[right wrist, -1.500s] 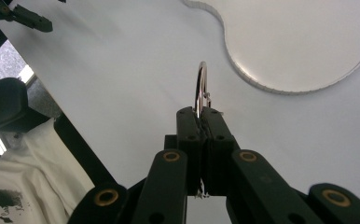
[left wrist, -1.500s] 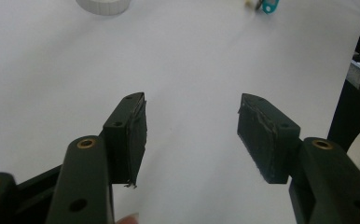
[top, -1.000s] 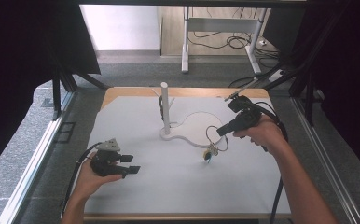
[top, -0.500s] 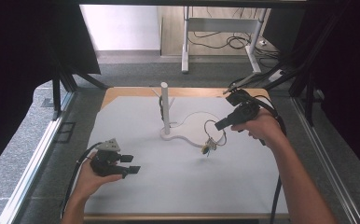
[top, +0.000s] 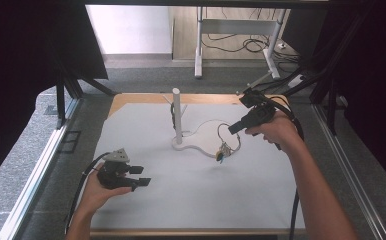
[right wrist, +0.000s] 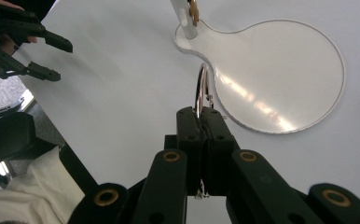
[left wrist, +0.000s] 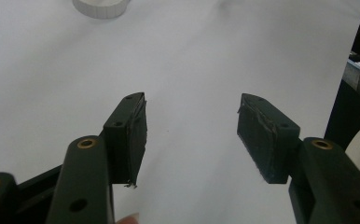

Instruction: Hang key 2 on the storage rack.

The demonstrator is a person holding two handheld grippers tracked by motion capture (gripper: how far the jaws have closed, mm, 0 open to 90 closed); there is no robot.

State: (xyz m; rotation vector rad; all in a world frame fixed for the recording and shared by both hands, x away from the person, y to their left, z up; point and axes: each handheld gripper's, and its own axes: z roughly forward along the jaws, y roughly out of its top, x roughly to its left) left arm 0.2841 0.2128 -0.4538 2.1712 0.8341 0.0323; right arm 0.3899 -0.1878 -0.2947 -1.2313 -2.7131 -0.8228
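While the right tool is clenched on a metal key ring, gripping its near edge so that the ring stands upright above the jaws, the left tool is released, its jaws standing well apart with nothing between them over the white sheet on the desk. No brand, label or writing can be read on anything here.

Taking the white stand as landmark: seen from the high view, its upright post rises from a flat base that curves toward the person's right. The right tool is held just right of the post, above that base, and from it the ring hangs down with a small bundle of keys dangling near the right edge of the base. In the right gripper view the ring is near the round clear plate of the base, with the post foot beyond it. The left tool is well apart from the stand, toward the person and to the left.

Compared with a second ago, the right tool and its ring have risen a little and drawn slightly nearer the post, and the keys hang higher; the left tool has kept its place.
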